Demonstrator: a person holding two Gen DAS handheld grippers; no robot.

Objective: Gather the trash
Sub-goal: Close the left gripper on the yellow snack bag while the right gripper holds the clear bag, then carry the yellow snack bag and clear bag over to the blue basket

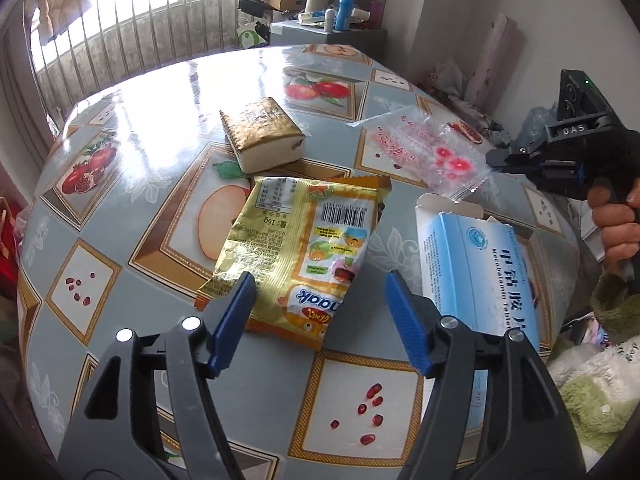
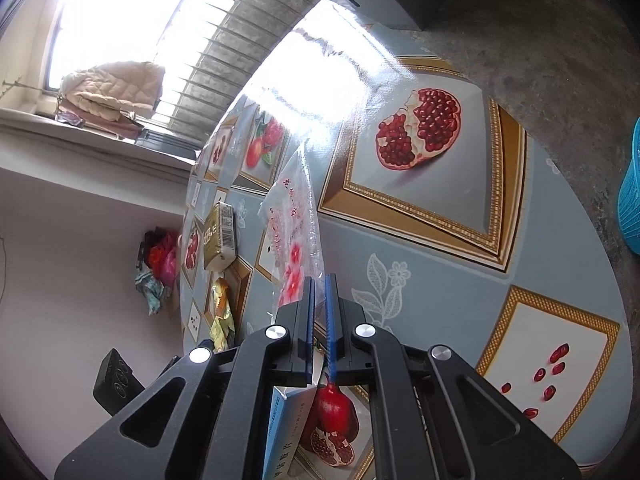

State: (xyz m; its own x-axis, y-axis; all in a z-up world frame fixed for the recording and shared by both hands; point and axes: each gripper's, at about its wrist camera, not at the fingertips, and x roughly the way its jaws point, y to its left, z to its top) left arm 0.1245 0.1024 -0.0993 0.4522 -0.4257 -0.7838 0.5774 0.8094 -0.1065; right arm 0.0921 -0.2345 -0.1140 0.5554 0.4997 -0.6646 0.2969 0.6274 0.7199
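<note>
**Trash still spread across the worktop as one wrapper is picked up**

Trash covers the fruit-patterned worktop [image 1: 120, 184]: a yellow snack packet [image 1: 296, 248], a blue-and-white medicine box [image 1: 480, 264] with its flap open, a gold-wrapped block [image 1: 262, 132] and a clear plastic bag printed with pink flowers [image 1: 424, 148]. The right gripper [image 2: 320, 300] has its fingers pressed together on an edge of the clear bag, which seems partly raised off the surface. The left gripper [image 1: 320, 300] hangs over the near end of the snack packet with its fingers spread wide and nothing between the pads. A blue basket [image 2: 632, 208] stands on the floor beyond the worktop's edge, possibly the bin. Judging by this, collection has barely begun: one item is gripped, three lie untouched.
</note>
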